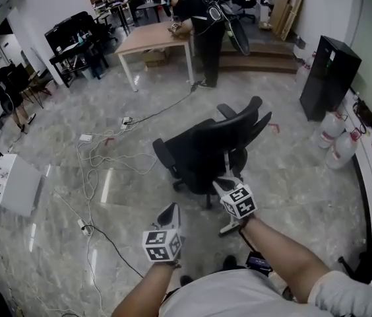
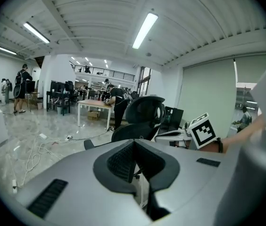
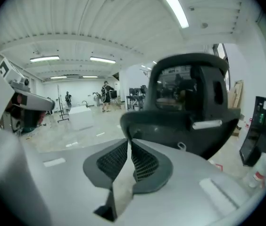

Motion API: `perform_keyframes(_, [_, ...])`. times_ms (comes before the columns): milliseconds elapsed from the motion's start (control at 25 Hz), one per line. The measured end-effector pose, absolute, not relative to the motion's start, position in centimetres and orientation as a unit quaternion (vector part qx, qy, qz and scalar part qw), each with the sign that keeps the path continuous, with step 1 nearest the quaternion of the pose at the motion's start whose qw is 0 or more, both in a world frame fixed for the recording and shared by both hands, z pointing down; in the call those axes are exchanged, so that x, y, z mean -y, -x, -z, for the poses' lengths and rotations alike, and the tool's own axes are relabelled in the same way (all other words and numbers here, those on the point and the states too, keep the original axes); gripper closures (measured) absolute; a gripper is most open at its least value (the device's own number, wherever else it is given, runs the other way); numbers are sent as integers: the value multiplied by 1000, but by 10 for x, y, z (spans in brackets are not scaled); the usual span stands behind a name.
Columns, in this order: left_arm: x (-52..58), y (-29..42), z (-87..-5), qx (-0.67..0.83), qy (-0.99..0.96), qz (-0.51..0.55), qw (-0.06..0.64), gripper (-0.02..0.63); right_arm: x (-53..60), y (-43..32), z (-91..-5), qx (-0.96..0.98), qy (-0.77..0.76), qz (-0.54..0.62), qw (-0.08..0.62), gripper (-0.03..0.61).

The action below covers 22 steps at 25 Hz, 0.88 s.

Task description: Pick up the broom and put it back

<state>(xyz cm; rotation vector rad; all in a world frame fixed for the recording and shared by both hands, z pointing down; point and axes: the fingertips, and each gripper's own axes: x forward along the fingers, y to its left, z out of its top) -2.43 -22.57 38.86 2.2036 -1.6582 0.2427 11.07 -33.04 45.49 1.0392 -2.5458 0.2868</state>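
Broom shows in no view, and with the left hand-held gripper (image 1: 170, 211) clenched empty and the right hand-held gripper (image 1: 227, 180) closing on nothing beside the office chair (image 1: 206, 144), the search could snag that chair or the floor cables (image 1: 93, 153).

Long white fluorescent ceiling tubes (image 2: 145, 30) light the hall brightly and evenly from above, so shadows stay faint. The polished grey marble floor (image 1: 105, 185) throws back pale streaks of glare. Both gripper views are round fisheye pictures with black corners, and the white ceiling ribs (image 2: 76, 13) bow toward the rim. In the right gripper view the black plastic office chair back (image 3: 189, 107) looks soft, perhaps from motion blur. The head view bends at its edges.
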Motion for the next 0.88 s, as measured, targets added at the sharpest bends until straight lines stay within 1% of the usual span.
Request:
perform_keyframes(120, [200,55,-354,581,-794,-75,162,609,282,-51,-397,926,-339,-77,151,575])
perform_keyframes(480, [113,179,-265,607,-787,-54,95,609,134,119,-273,960,-264,-58,74,575])
perform_keyframes(640, [89,223,-241,629,-773,-36,80,609,96,169,-246,968,-237,-54,56,575])
perform_keyframes(880, [67,259,-231,640,-764,-30,78,609,69,212,-224,973,-223,-47,43,577])
